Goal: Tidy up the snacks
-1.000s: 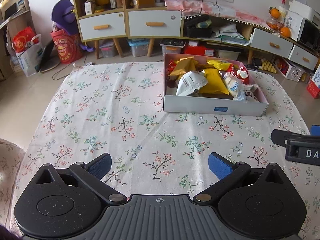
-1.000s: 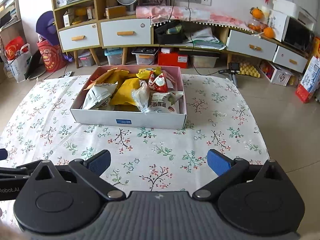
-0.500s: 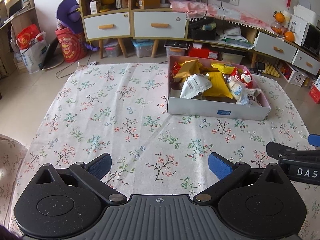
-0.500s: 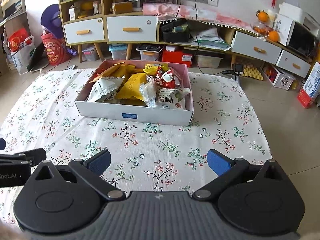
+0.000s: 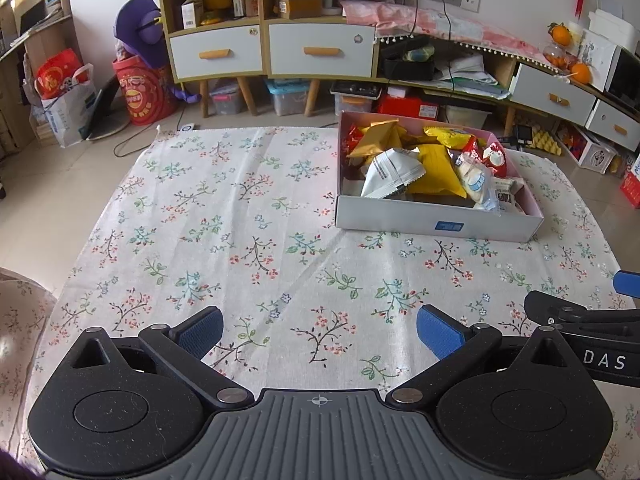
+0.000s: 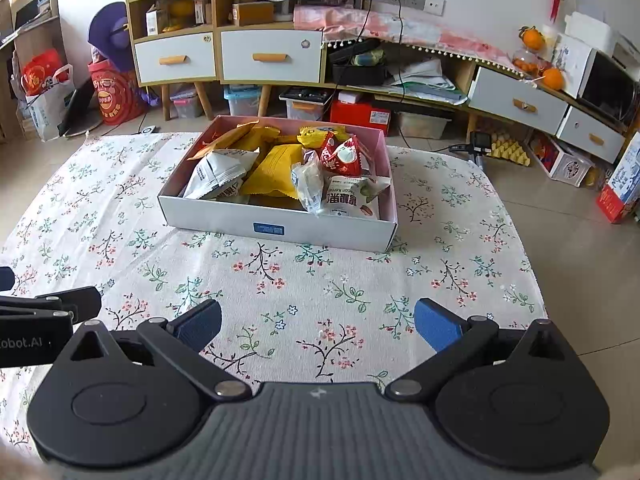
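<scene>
**One box of snacks, two empty grippers over the cloth**

There is one box (image 6: pixel 276 229) here, white outside and pink inside, with a small blue label on its near wall. It sits on the floral cloth (image 5: pixel 240 216) toward the far side, to the right of the left gripper's line of sight and nearly straight ahead of the right one.

The packets are heaped loosely inside, overlapping, so I can only count what shows on top: two white packets (image 6: pixel 218 174), one at each near corner; a big yellow packet (image 6: pixel 278 170) in the middle; one clear wrapper (image 6: pixel 310 184) leaning beside it; one red packet (image 6: pixel 340 156) behind; gold and yellow ones along the far wall. More may lie underneath.

The left gripper (image 5: pixel 319 332) has its two blue pads spread wide with nothing between them. The right gripper (image 6: pixel 317 326) is the same, wide and empty. Both hang over the near part of the cloth, side by side, well apart from the box.

Bare cloth stretches between grippers and box, and broadly to the box's left. The cloth's right edge runs near the box; beyond is tiled floor (image 6: pixel 560 216).
</scene>
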A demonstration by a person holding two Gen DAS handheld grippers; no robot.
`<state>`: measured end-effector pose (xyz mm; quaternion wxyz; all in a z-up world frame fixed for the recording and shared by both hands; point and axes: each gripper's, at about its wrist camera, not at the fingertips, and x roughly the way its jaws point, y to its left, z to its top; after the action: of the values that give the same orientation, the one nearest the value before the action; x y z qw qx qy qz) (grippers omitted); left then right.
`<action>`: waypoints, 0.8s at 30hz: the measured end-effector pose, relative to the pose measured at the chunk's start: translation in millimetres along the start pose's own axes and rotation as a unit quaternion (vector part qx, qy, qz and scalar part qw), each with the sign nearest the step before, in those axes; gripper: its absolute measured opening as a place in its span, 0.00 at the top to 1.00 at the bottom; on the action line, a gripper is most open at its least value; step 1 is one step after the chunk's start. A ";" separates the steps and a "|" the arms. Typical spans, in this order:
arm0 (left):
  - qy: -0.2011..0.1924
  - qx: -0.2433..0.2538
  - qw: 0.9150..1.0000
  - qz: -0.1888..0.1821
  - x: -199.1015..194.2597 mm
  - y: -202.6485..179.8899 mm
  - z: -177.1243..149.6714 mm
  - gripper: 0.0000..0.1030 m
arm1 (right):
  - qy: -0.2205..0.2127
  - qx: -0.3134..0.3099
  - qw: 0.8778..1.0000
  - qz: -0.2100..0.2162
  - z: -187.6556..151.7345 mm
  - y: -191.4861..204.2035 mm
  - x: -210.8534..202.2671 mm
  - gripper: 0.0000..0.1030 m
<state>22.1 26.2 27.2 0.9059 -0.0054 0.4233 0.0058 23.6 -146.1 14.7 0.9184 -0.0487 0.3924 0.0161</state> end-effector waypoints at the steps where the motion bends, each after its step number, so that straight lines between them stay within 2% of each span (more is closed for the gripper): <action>1: 0.000 0.000 1.000 0.000 0.1 0.3 0.0 0.00 | 0.000 0.000 1.000 0.000 -0.2 0.2 -0.2 0.00; 24: -0.001 -0.001 1.000 0.003 0.2 -1.4 -1.7 0.00 | 0.000 -0.001 1.000 -0.001 -0.5 0.0 -0.4 0.00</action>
<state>21.0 24.8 25.9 0.9064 -0.0045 0.4223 0.0090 23.0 -146.2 14.6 0.9184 -0.0497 0.3921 0.0151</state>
